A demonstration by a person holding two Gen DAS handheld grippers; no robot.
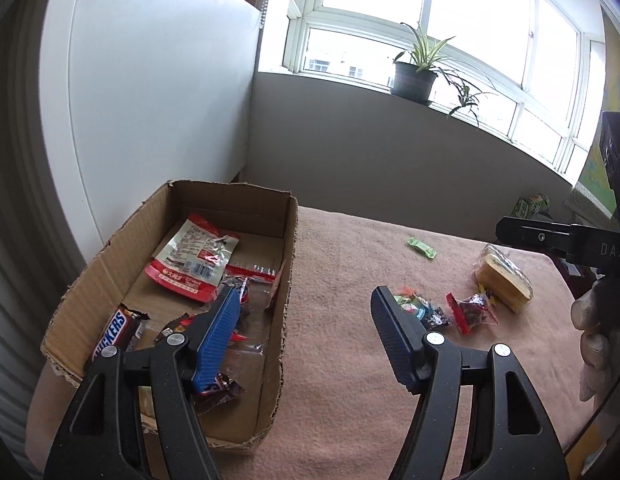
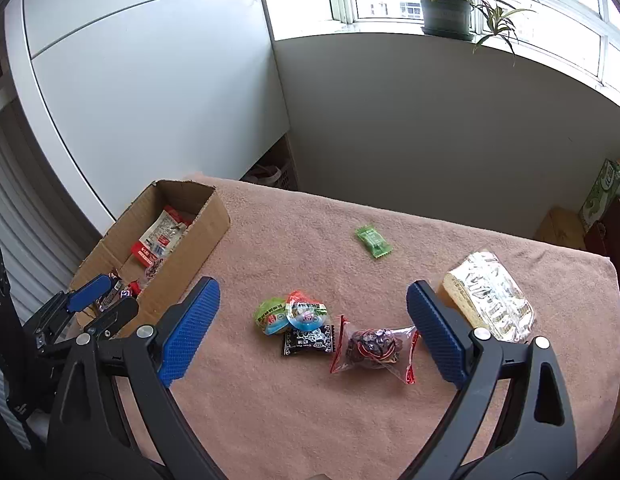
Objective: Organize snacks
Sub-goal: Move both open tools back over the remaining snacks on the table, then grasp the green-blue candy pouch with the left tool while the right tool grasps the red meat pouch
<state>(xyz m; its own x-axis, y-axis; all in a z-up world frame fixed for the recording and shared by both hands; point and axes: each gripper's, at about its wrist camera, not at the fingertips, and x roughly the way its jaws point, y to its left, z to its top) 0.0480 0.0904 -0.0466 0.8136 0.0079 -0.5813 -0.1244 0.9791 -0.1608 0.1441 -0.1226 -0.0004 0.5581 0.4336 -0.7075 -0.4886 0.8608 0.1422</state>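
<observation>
Pink towelling covers the table (image 2: 350,420) on which the sorting goes on, with a cardboard box (image 2: 190,256) at its left end already holding a red-and-white pouch (image 1: 194,260), a Snickers bar (image 1: 114,334) and a few small wrappers. Loose on the cloth are a red-edged clear packet (image 2: 372,348), a little cluster of green, orange and black sweets (image 2: 298,320), a lone green candy (image 2: 373,242) farther back and a clear-wrapped yellow cake (image 2: 490,300) to the right. By my reading, one drop-off is finished and the next pick-up is beginning. The right gripper (image 2: 310,340) hangs above the packet and cluster, jaws wide apart and empty; it needs lowering onto one piece before closing. The left gripper (image 1: 306,336) straddles the box's right wall, also parted and empty. Behind stand a white cabinet, grey wall, and a windowsill with a potted plant (image 2: 446,12).
</observation>
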